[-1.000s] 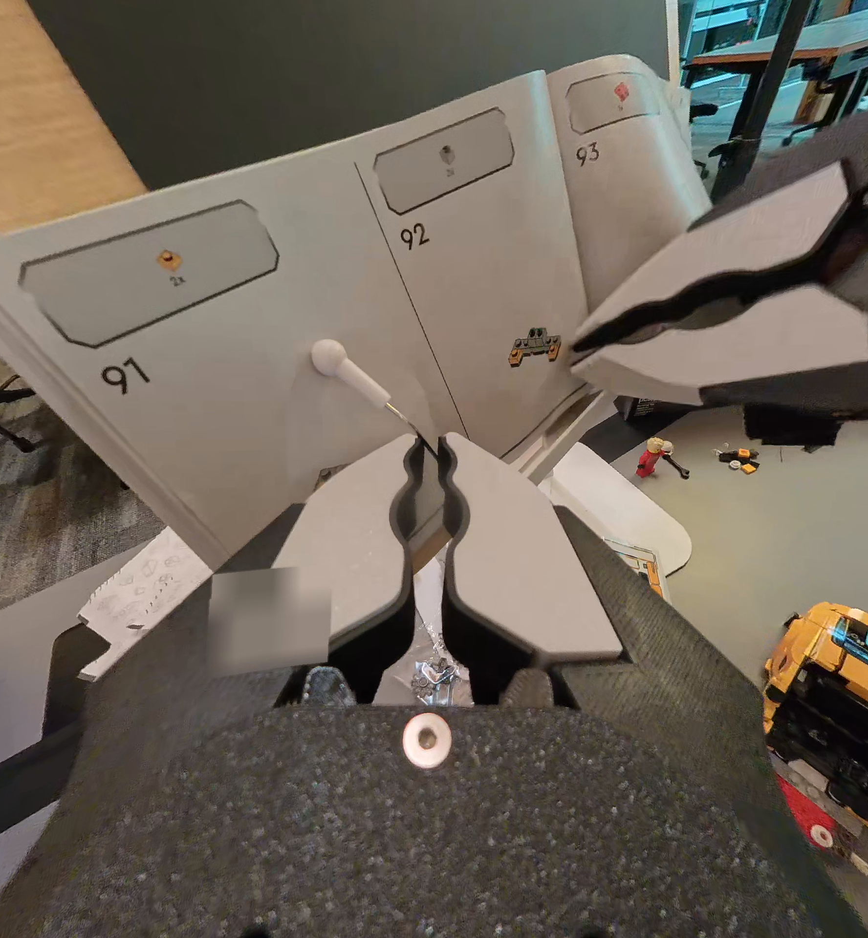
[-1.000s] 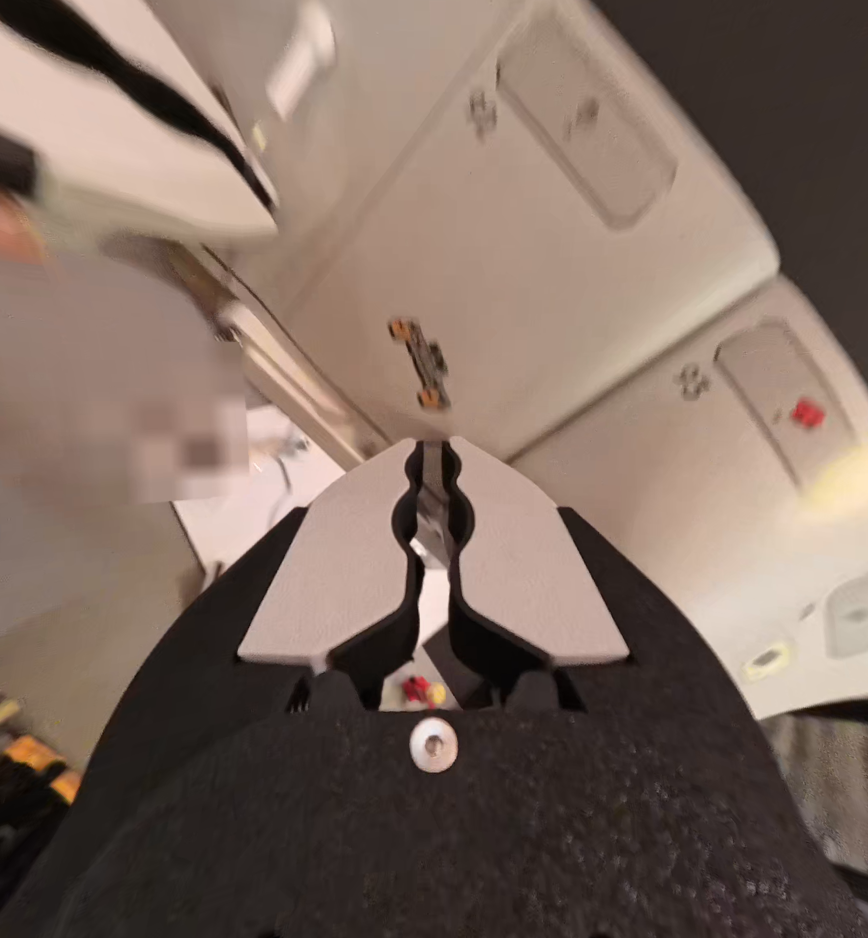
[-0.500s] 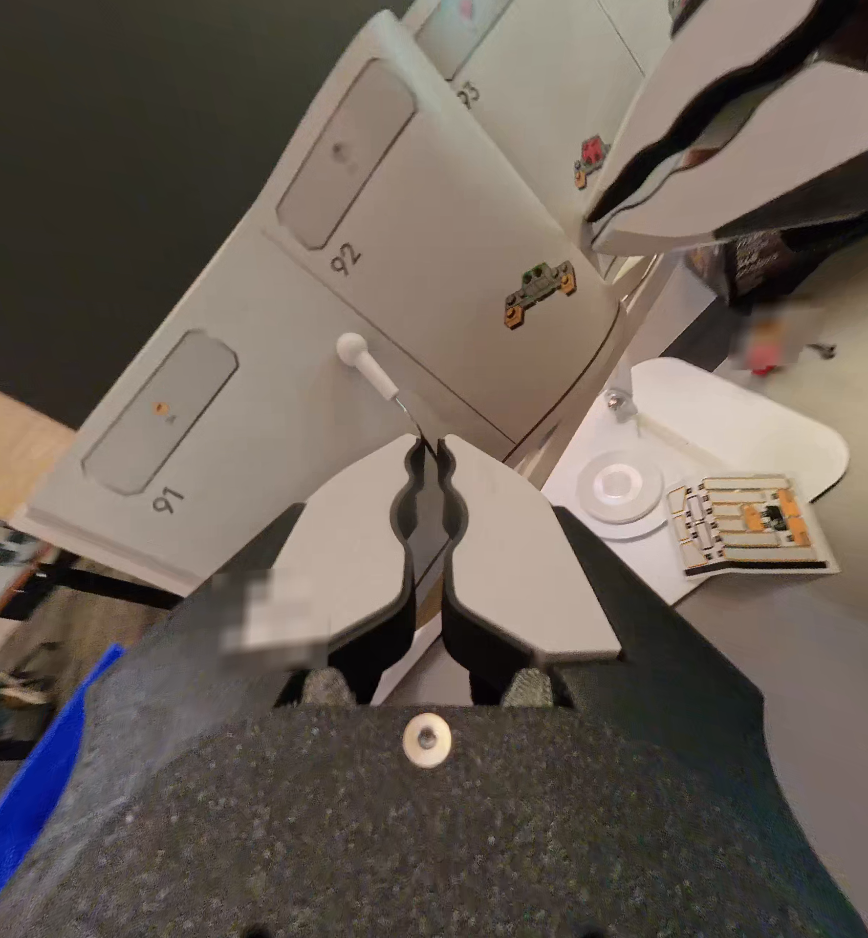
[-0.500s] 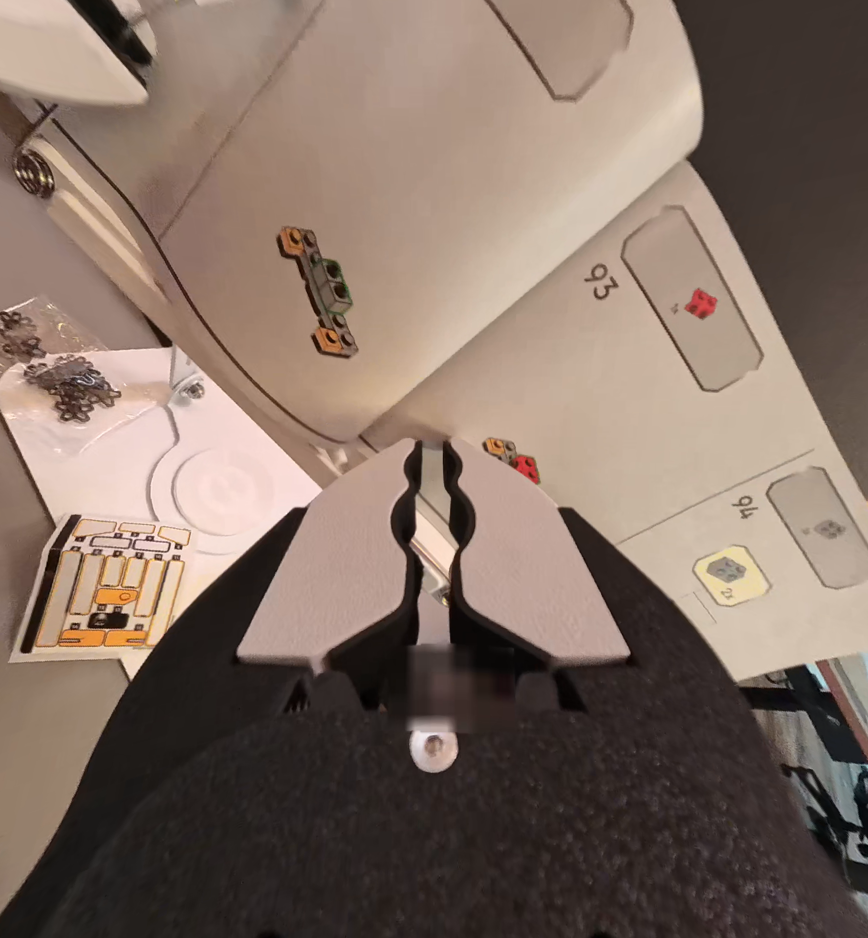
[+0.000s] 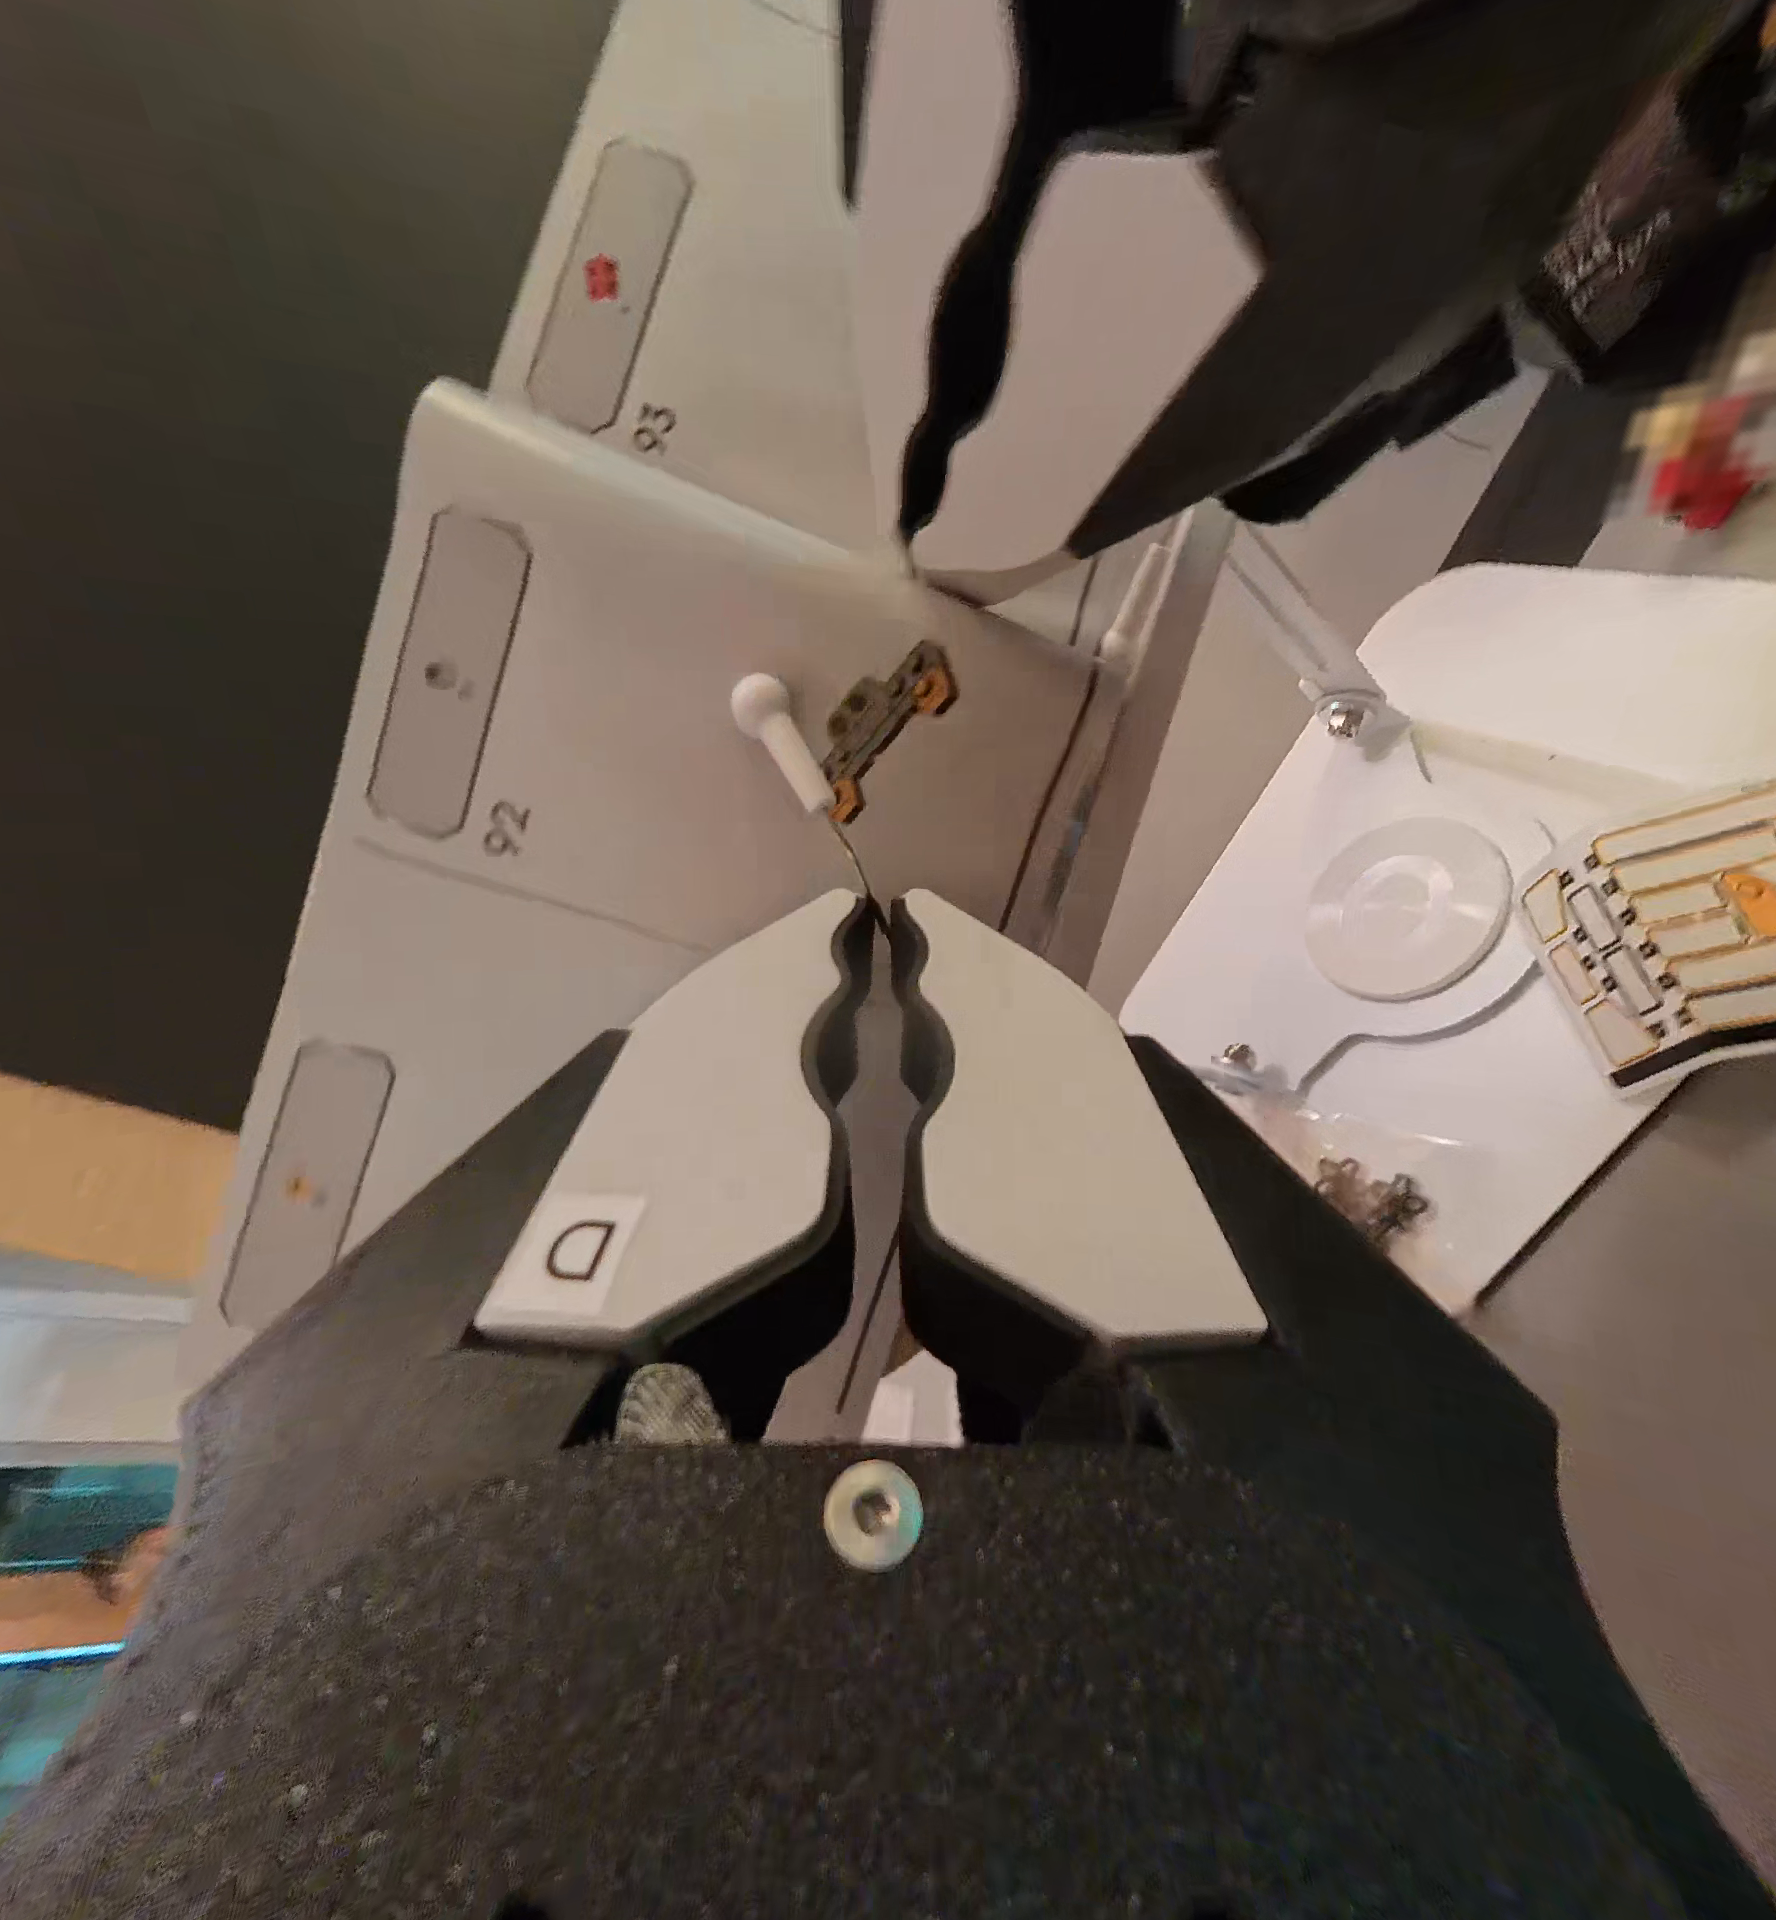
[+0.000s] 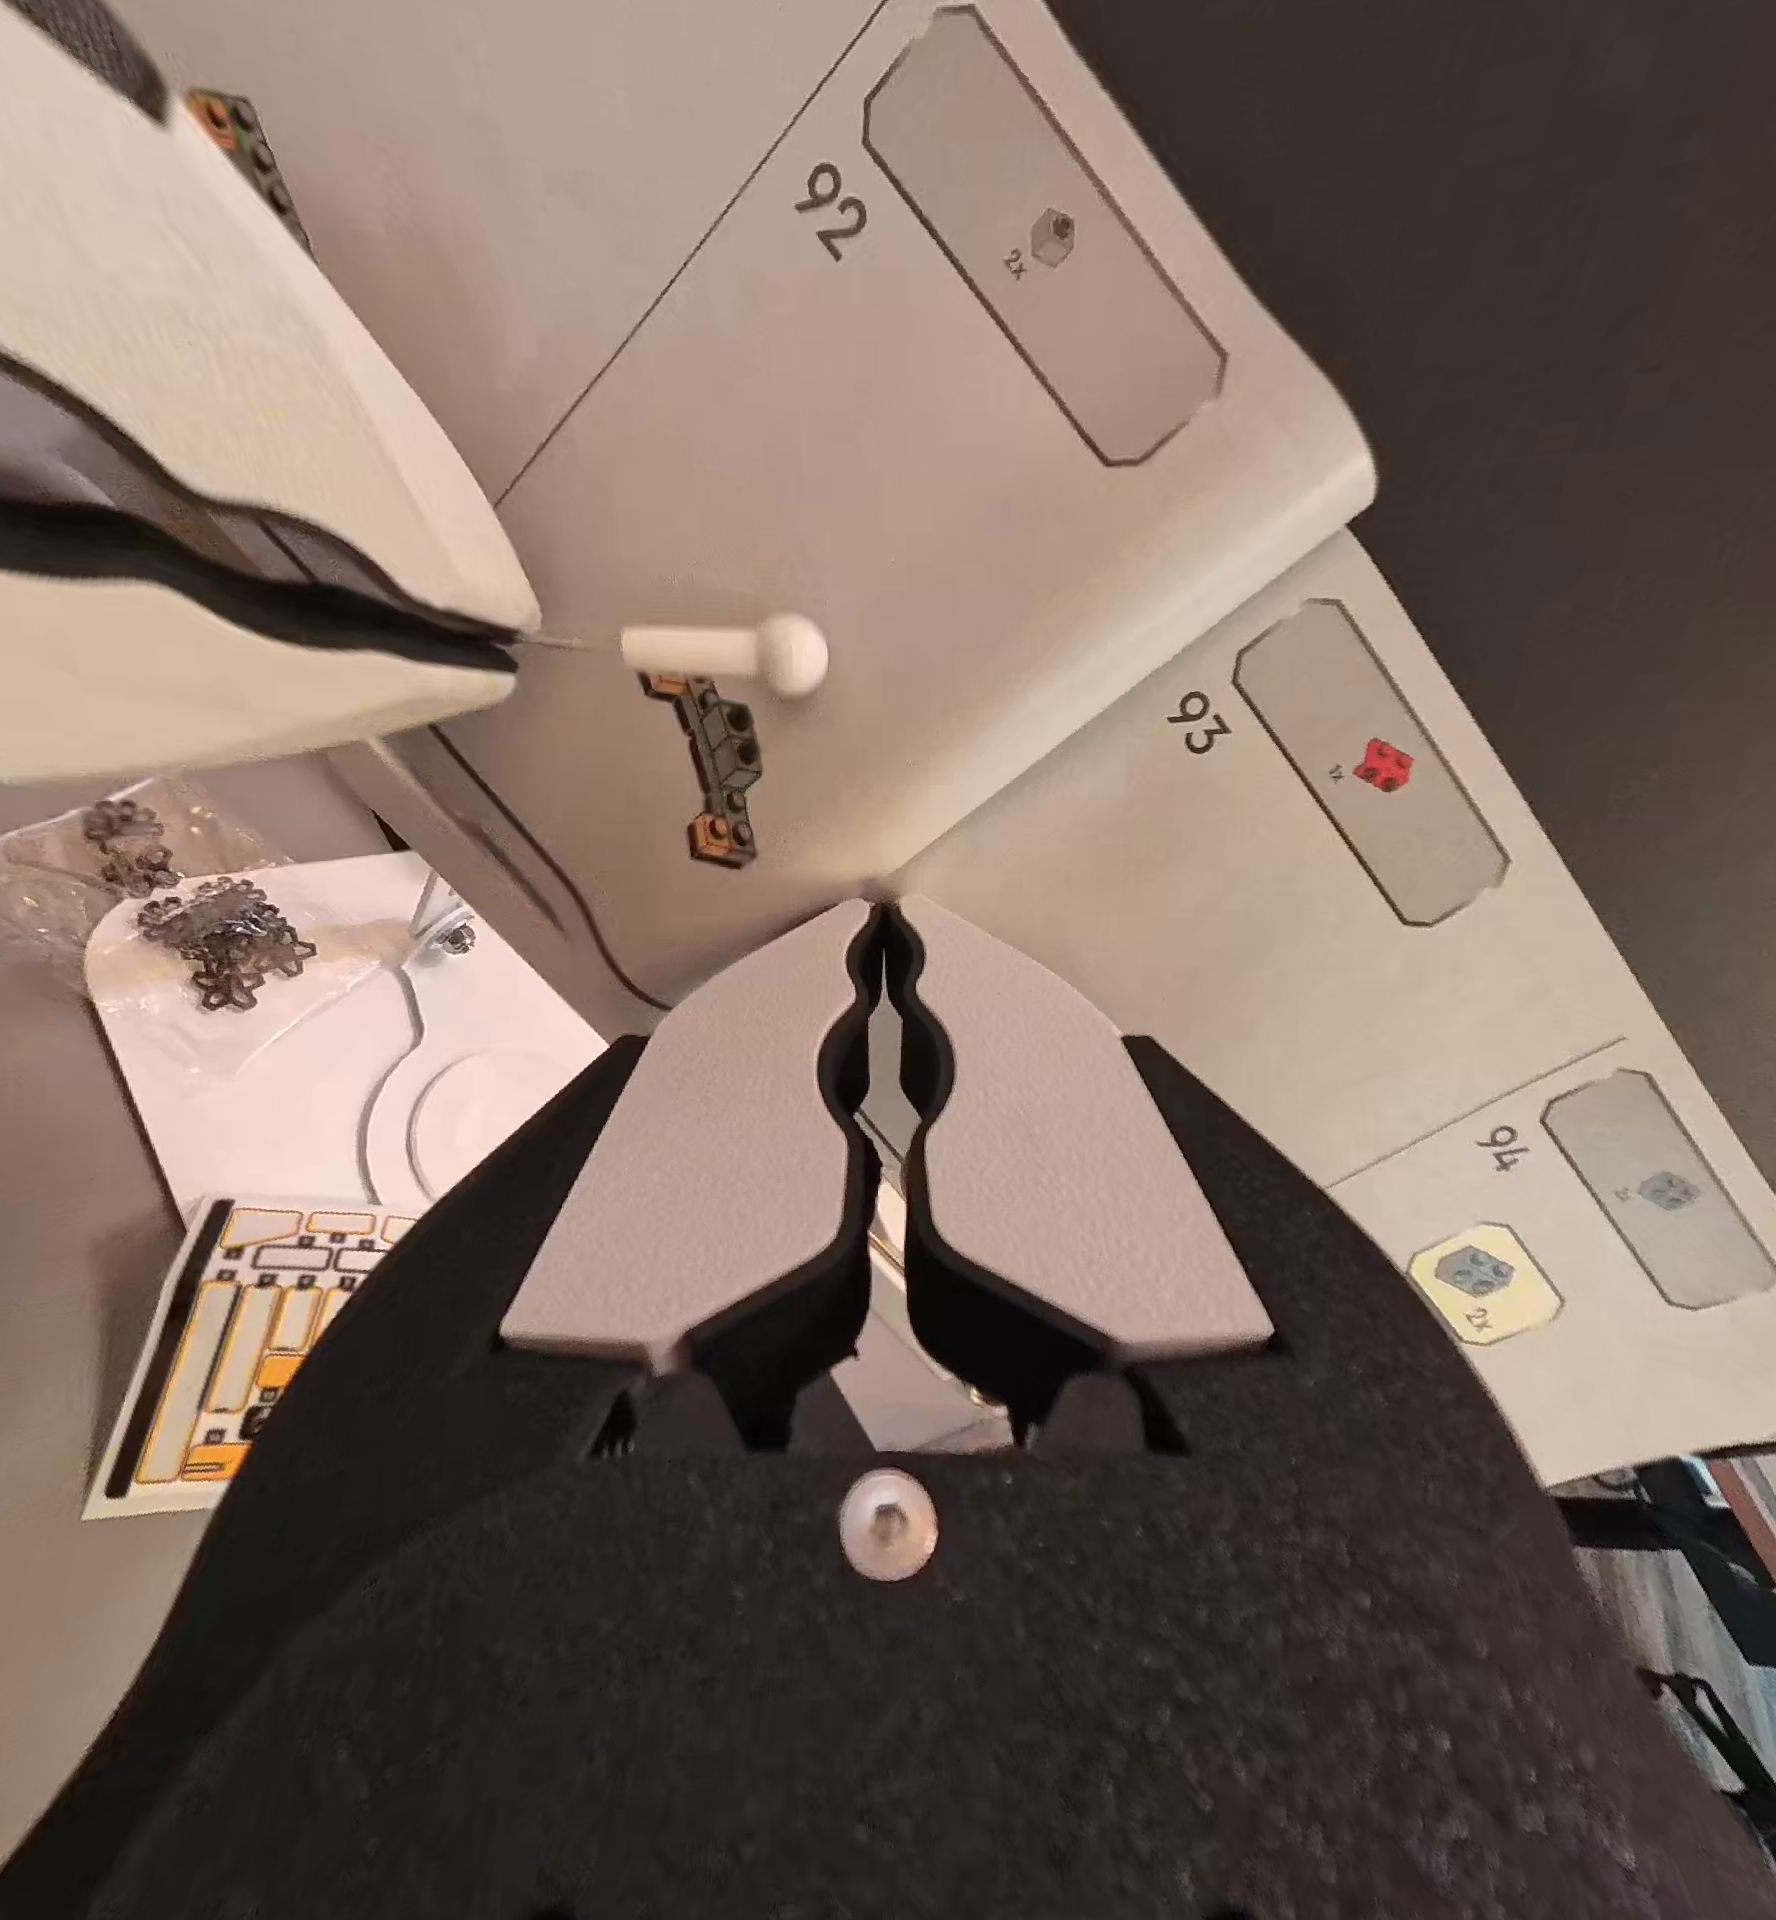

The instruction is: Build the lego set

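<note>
The open instruction booklet (image 5: pixel 655 623) stands on a white book stand (image 5: pixel 1486 707); it also fills the right wrist view (image 6: pixel 915 520). My left gripper (image 5: pixel 879 902) is shut on the thin wire of the stand's white-tipped page-holder pin (image 5: pixel 775 727), which lies against the left page beside a small brick drawing. My right gripper (image 6: pixel 882 909) is shut with its tips on the lower edge of a page near the spine. In the left wrist view the right gripper (image 5: pixel 910 540) comes in from above. In the right wrist view the left gripper (image 6: pixel 510 649) and the pin (image 6: pixel 749 655) show at the left.
A sticker sheet (image 5: pixel 1694 914) lies on the stand's base; it also shows in the right wrist view (image 6: pixel 229 1340). A clear bag of small dark parts (image 6: pixel 198 925) lies beside it. A blurred red piece (image 5: pixel 1705 468) sits on the grey table at the far right. One gripper's finger ends stand about 7 centimeters off the other's.
Both views have rolled. The pin in my left gripper has slid across the left page to the small brick drawing. My right gripper has come closer, its tips now at the page edge.
</note>
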`<control>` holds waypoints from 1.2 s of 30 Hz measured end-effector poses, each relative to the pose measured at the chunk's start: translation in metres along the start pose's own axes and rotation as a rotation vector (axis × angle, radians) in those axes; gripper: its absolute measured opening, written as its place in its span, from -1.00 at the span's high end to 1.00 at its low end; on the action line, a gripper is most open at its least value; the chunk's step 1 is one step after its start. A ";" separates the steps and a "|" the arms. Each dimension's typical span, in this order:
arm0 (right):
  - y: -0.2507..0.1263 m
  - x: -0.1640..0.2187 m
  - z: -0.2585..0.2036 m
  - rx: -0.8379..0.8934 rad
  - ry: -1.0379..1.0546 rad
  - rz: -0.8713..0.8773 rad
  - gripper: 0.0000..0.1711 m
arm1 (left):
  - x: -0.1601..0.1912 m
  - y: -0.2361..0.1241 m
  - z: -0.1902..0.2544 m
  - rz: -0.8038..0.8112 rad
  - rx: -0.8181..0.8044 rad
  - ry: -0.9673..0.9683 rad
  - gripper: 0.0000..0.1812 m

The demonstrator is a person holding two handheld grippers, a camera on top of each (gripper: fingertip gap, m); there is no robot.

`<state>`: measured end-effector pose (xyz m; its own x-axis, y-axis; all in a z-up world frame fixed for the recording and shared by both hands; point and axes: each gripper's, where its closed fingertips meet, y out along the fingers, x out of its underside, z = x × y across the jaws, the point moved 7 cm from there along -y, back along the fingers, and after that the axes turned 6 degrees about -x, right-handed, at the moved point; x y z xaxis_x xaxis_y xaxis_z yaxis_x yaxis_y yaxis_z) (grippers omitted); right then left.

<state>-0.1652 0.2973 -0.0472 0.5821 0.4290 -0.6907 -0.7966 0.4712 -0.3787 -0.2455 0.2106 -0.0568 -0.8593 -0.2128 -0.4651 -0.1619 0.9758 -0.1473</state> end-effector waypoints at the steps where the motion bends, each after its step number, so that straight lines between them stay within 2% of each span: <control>1: 0.000 0.000 0.000 0.004 0.001 -0.004 1.00 | -0.001 0.001 0.001 -0.006 -0.004 0.031 0.97; 8: -0.009 -0.010 -0.012 -0.013 -0.049 0.084 1.00 | 0.004 -0.002 -0.006 -0.016 -0.030 -0.042 0.96; 16: 0.003 -0.015 -0.018 -0.016 -0.033 0.043 1.00 | 0.000 0.000 0.000 -0.006 -0.024 0.069 0.96; 22: 0.007 -0.015 -0.022 -0.042 -0.037 0.042 1.00 | -0.004 0.011 0.004 -0.019 0.066 0.187 0.97; 25: 0.002 -0.010 -0.019 -0.061 0.017 0.054 1.00 | -0.005 0.011 0.001 -0.042 0.133 0.153 0.97; 31: -0.020 0.012 0.003 -0.066 0.186 0.089 1.00 | -0.002 0.011 0.003 -0.075 0.138 0.114 0.96; 33: -0.025 0.020 0.011 -0.035 0.186 0.078 1.00 | 0.001 0.013 0.006 -0.093 0.145 0.076 0.90; 36: -0.034 0.032 0.018 0.005 0.159 0.048 0.98 | 0.004 0.011 0.005 -0.083 0.116 0.032 0.97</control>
<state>-0.1166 0.3092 -0.0457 0.5099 0.3235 -0.7971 -0.8219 0.4568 -0.3404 -0.2481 0.2204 -0.0645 -0.8606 -0.2889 -0.4194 -0.1773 0.9420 -0.2851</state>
